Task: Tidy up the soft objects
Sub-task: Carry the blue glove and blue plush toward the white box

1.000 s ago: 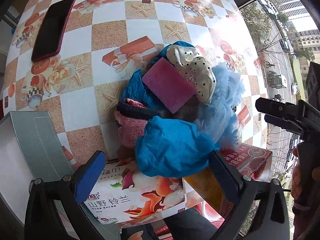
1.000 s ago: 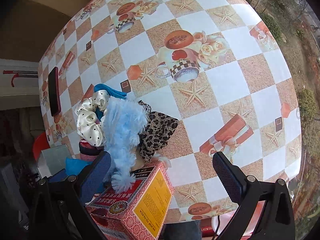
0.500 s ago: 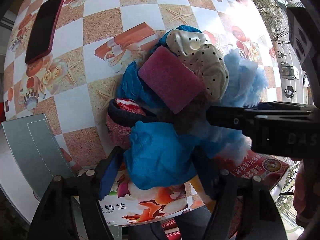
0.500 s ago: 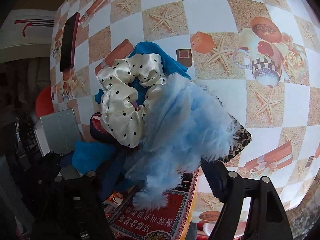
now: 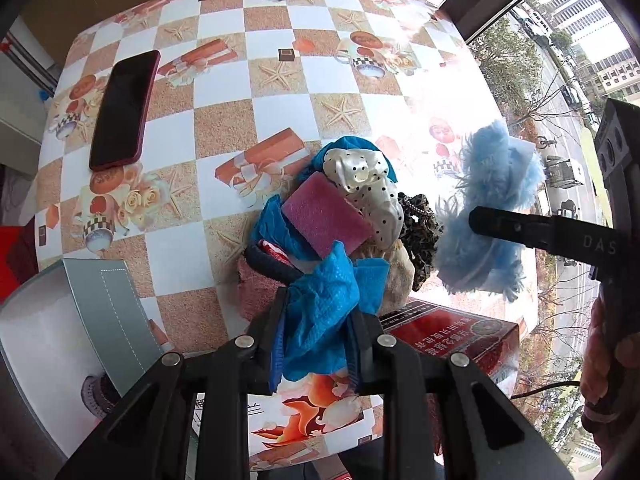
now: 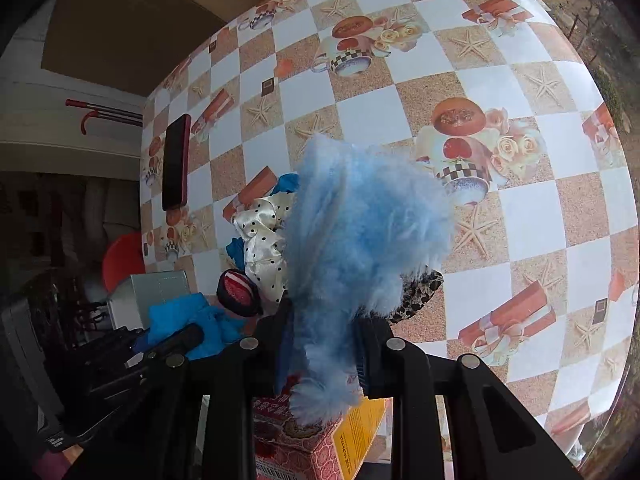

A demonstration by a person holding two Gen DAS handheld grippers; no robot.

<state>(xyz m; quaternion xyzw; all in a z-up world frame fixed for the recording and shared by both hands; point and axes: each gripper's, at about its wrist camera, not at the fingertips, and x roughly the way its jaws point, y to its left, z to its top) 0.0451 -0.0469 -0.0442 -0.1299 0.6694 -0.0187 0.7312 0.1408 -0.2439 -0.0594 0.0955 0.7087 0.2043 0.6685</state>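
Currently both tools are gripping soft items drawn from the one pile, and the coming move is turning on where the grey bin point(image 5: 108, 320) lies: it is sitting at the lower left of the left wrist view, just beside the left gripper point(image 5: 316, 344) and well apart from the right gripper point(image 6: 322, 354), so the left hand is the nearer. The left jaws have just been closing and are now clenching the blue cloth point(image 5: 324, 312), whose far end is still draping onto the pile at frame centre, by the pink sponge point(image 5: 326, 220) and the dotted scrunchie point(image 5: 364, 184). The right jaws have likewise been closing and are clamping the fluffy blue scrunchie point(image 6: 360, 240), which is standing up from the fingers, clear of the pile, over the checked table point(image 6: 520, 220).
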